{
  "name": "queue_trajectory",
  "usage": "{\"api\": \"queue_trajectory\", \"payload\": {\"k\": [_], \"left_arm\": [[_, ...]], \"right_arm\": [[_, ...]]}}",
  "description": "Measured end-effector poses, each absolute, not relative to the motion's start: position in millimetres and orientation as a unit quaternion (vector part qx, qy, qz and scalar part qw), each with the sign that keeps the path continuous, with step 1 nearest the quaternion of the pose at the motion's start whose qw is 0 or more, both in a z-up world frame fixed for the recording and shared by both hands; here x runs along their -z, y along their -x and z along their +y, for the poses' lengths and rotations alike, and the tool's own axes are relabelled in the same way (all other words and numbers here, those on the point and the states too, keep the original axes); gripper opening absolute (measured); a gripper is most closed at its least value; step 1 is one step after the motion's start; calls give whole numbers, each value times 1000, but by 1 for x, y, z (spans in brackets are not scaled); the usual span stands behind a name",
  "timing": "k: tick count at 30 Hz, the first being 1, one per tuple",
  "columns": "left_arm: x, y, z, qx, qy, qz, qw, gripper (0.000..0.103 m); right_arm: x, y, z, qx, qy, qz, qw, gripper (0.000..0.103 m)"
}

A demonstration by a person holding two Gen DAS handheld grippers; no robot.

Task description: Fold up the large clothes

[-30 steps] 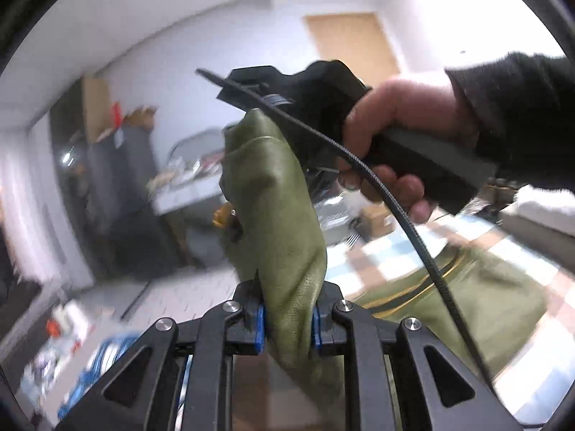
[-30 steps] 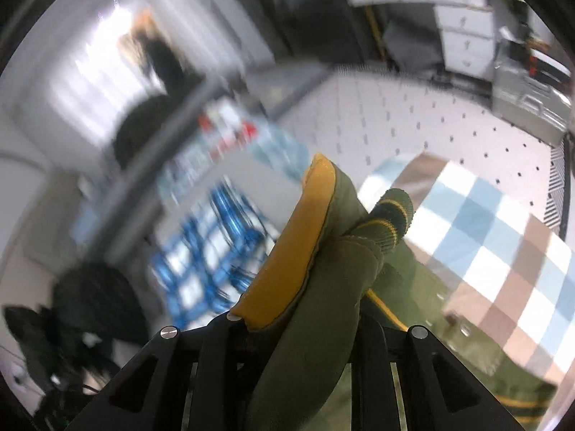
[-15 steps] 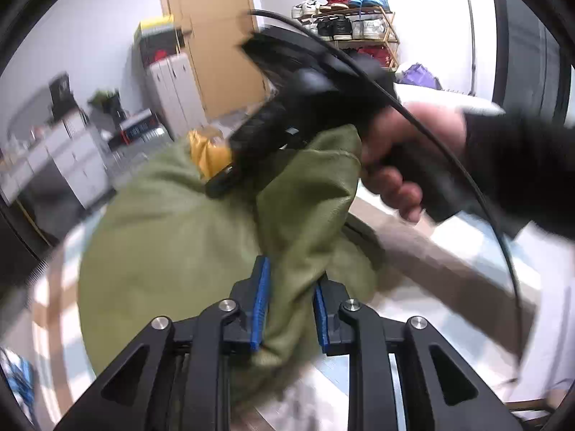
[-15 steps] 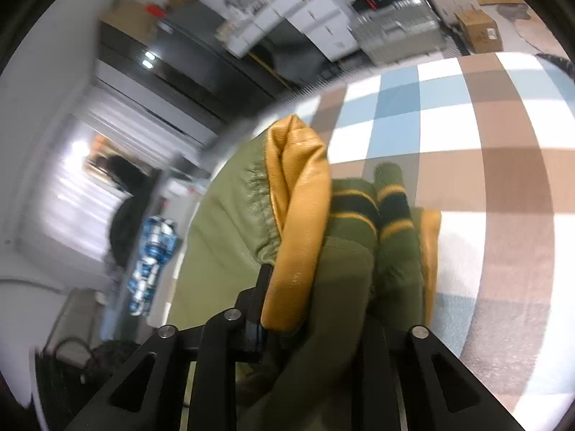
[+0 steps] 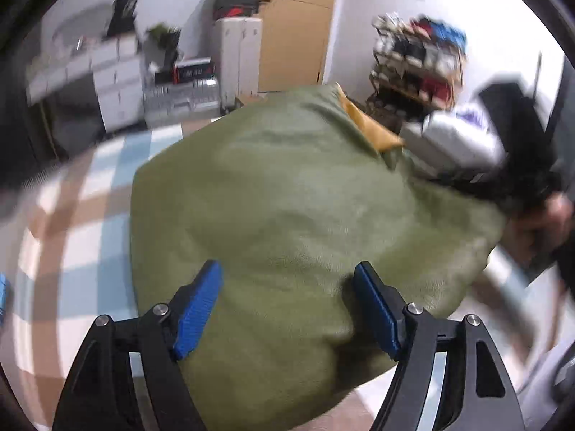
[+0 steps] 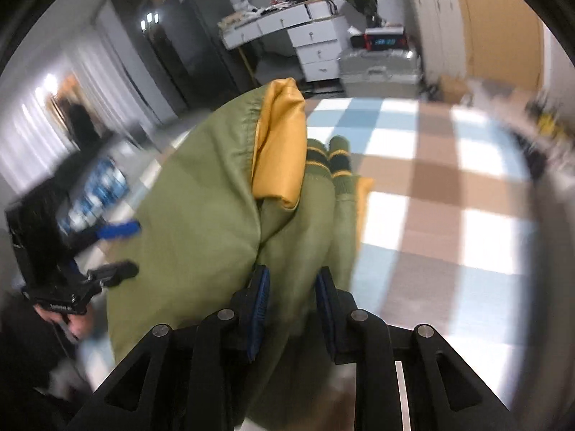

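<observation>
Releasing the fold is the step in hand, judging by the green jacket (image 5: 287, 208) lying bunched on the checked cloth (image 5: 82, 212). Left gripper (image 5: 287, 309): jaws opening, blue pads (image 5: 197, 309) wide apart, fabric between them but unpressed; best lifted straight off without snagging the top layer. Right gripper (image 6: 291, 301): jaws opening too, yet a thick bundle of jacket sits between them and seems pinched; worth easing fully apart before drawing back, lest the fold drag open. Yellow lining (image 6: 276, 147) and striped cuffs (image 6: 327, 158) poking out at the far edge, likely needing tucking. Beyond the cloth: white drawers (image 6: 312, 46), a silver case (image 6: 377, 72), a shoe rack (image 5: 417, 61); none in the way, only the two grippers near one another.
</observation>
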State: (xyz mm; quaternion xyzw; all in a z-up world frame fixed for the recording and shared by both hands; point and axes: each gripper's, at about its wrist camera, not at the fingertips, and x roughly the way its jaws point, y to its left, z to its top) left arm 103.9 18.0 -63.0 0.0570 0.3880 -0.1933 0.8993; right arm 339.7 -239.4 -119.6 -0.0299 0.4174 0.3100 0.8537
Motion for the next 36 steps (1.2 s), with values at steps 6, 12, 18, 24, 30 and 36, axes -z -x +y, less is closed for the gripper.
{"api": "queue_trajectory", "payload": {"k": [6,12,18,24,30,36], "left_arm": [[67,-92,37,197,-41,368,908,71],[73,-104,60,202,-24,350,914,71],[75,-108,46,193,-59,355,913,75],[83,-103,38,177,-80,332,923,80],[83,-106,48,184,-59,331,924,80],[83,-106,49,184,-61,329,924,81]], "right_arm": [[54,-284,-220,-331,54,335,880,28],[129,-294,-184,-256,119,438,854,18],[167,-286,-202,-222,31,426,876,18],[169,-284,-192,-188,57,426,883,18],[113,-296,-174,-195,103,409,886,21],[65,-332,-130,-197,157,357,900,20]]}}
